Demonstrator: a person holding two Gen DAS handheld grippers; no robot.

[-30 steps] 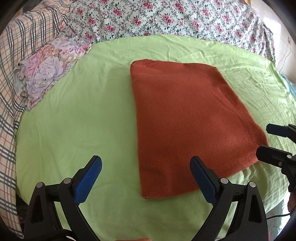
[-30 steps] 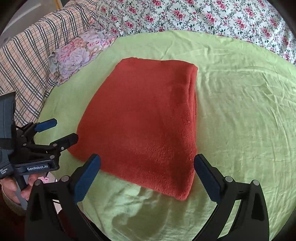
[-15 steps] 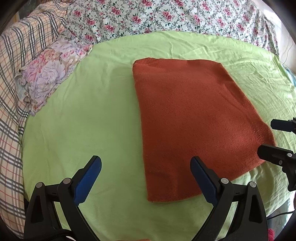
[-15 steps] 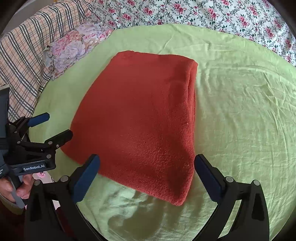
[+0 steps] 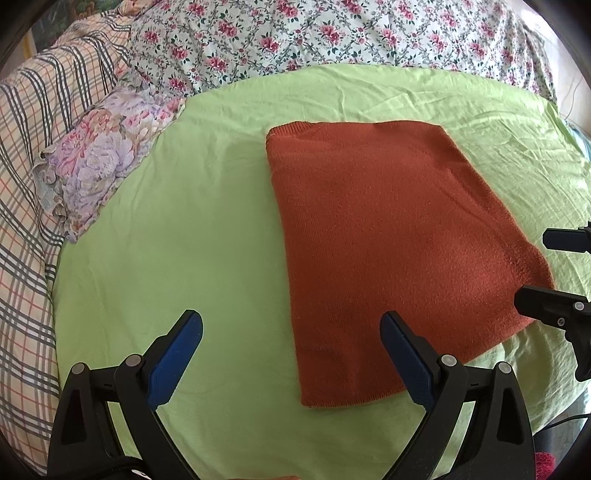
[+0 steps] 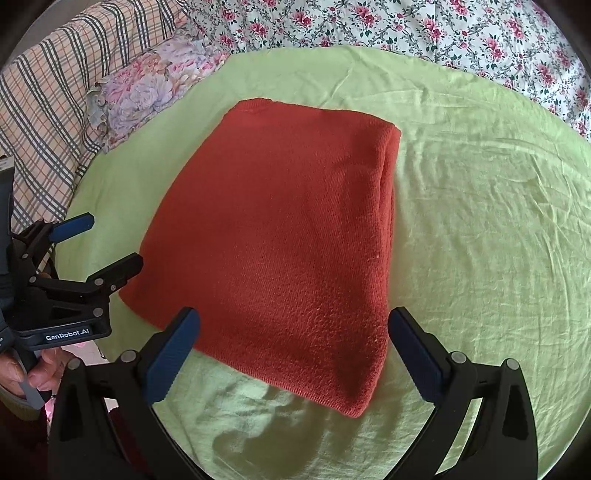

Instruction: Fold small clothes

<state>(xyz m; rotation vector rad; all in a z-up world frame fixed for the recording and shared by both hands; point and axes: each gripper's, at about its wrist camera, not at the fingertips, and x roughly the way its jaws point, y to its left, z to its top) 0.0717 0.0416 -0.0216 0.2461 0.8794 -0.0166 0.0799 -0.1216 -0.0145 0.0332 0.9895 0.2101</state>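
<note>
A rust-orange knitted garment (image 5: 388,236) lies folded into a flat rectangle on the green sheet (image 5: 184,229); it also shows in the right wrist view (image 6: 280,240), with stacked fold layers along its right edge. My left gripper (image 5: 291,343) is open and empty, held above the garment's near left corner. My right gripper (image 6: 293,343) is open and empty, above the garment's near edge. Each gripper shows in the other's view: the right one (image 5: 554,273) at the far right, the left one (image 6: 96,243) at the far left. Neither touches the cloth.
A floral pillow (image 5: 99,158) lies at the left on the sheet. A plaid blanket (image 5: 26,184) covers the far left. A flowered bedspread (image 5: 332,33) runs along the back. The sheet (image 6: 480,221) spreads wide to the right of the garment.
Both grippers have pulled back and up a little from the garment, which now sits lower in view. The garment has not moved. Both stay open.
</note>
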